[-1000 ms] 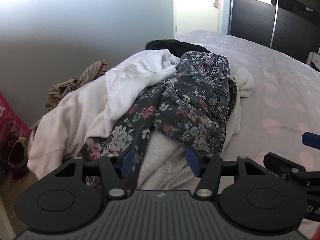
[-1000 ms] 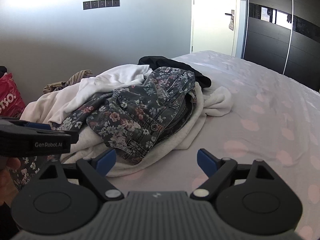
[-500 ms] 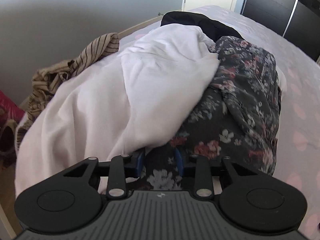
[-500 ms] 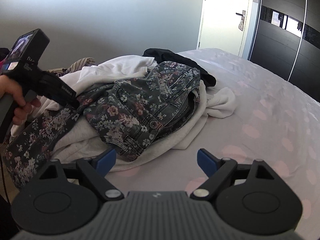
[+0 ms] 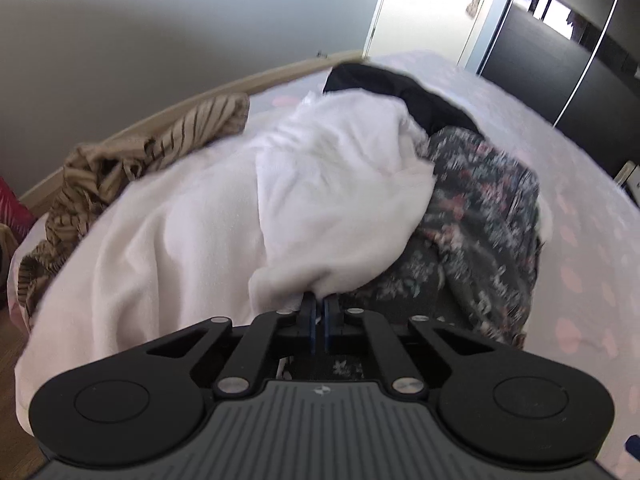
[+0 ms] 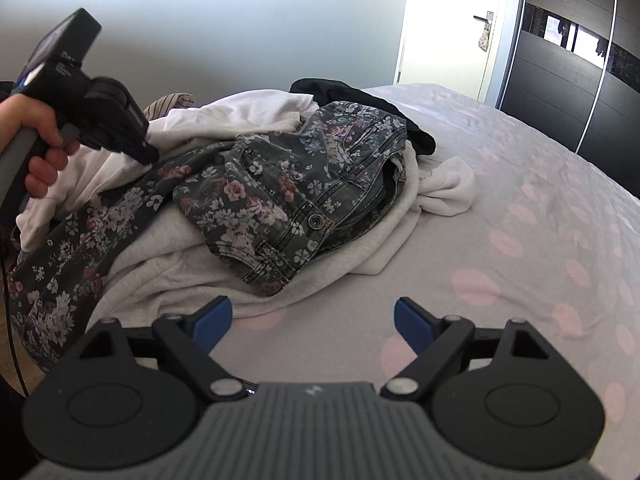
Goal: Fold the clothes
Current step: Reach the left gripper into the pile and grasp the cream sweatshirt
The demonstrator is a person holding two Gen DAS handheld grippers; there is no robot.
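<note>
- Lying heaped at the bed's (image 6: 540,208) left edge: clothes pile, floral trousers (image 6: 296,192) on top, white top (image 5: 332,184) beside them.
- Stretching wide and bare to the right: pink-dotted sheet.
- Counting two tongs: left tongs (image 5: 319,312) pinching the white top's hem, blue pads almost touching; right tongs (image 6: 313,322) hovering agape over sheet, gripping nothing.
- Showing also one striped garment (image 5: 132,152), one black garment (image 6: 352,96).
- Standing behind: grey wall, white door (image 6: 448,28), dark wardrobe.

Daylight from the blown-out white doorway (image 6: 444,28) at back; grey wall (image 6: 240,40) dimmer. Left view: motion blur on the dark floral-print trousers (image 5: 484,216). Both w/ strong fisheye bend, dark corners.
</note>
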